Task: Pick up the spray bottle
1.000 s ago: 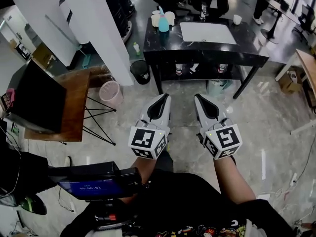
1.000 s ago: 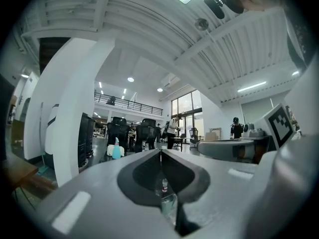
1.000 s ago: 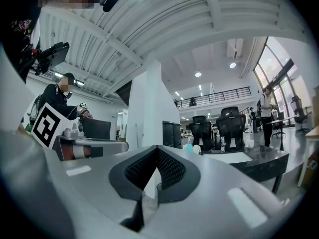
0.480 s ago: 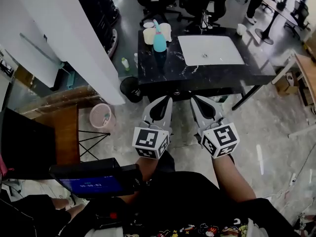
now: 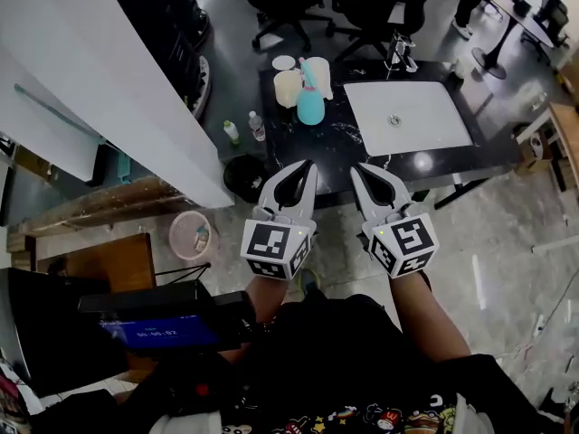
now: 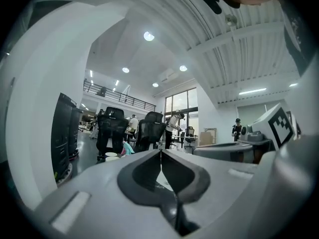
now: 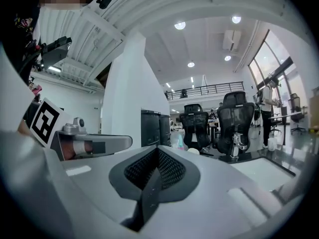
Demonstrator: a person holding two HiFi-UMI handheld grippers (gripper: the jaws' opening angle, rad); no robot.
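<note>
The teal spray bottle stands upright at the back left of the black marble table, beside white cups. It shows small and far off as the bottle in the left gripper view and the bottle in the right gripper view. My left gripper and right gripper hang side by side at the table's near edge, well short of the bottle. Both are shut with nothing in them; the left gripper and right gripper show jaws pressed together.
A white mat covers the table's right half. Black office chairs stand behind it. On the floor to the left are a black bin, a pink bin and two small bottles. A white wall runs along the left.
The view has closed in on the table: it and the spray bottle now sit nearer, just ahead of both gripper tips. Both grippers stay shut and side by side.
</note>
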